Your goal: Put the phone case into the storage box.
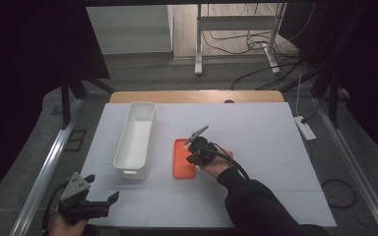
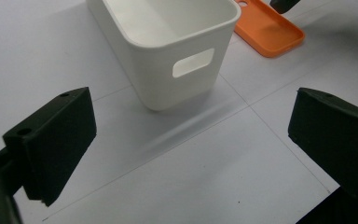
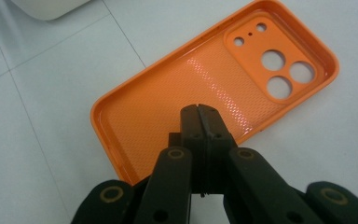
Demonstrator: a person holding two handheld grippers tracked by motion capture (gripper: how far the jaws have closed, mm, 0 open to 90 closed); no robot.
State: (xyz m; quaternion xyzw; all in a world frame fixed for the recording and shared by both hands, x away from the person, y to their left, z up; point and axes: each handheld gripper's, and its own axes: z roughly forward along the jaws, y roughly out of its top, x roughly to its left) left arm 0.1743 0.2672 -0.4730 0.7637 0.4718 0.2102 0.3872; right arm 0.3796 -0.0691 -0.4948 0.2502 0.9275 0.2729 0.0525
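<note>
Orange phone case [image 3: 205,88] lies open side up on the white table [image 1: 256,142], mid-table, its long axis running away from the person, camera cut-outs at the far end. From where I stand the right gripper [image 1: 195,147] sits right over the case's right long edge; in the right gripper view its jaws are pressed together at the near rim, and the edge seems pinched between the pads, though I cannot be sure the rim is truly caught. That hand is plainly the nearer one. The left gripper [image 1: 101,196] hangs well apart at the near left corner, jaws spread with nothing between them, pointing toward the white bin [image 2: 168,46]. This long bin stands just left of the case, parallel to it and not touching. A move into the bin would, I judge, need the case lifted over the wall beside it; nothing else stands between.
</note>
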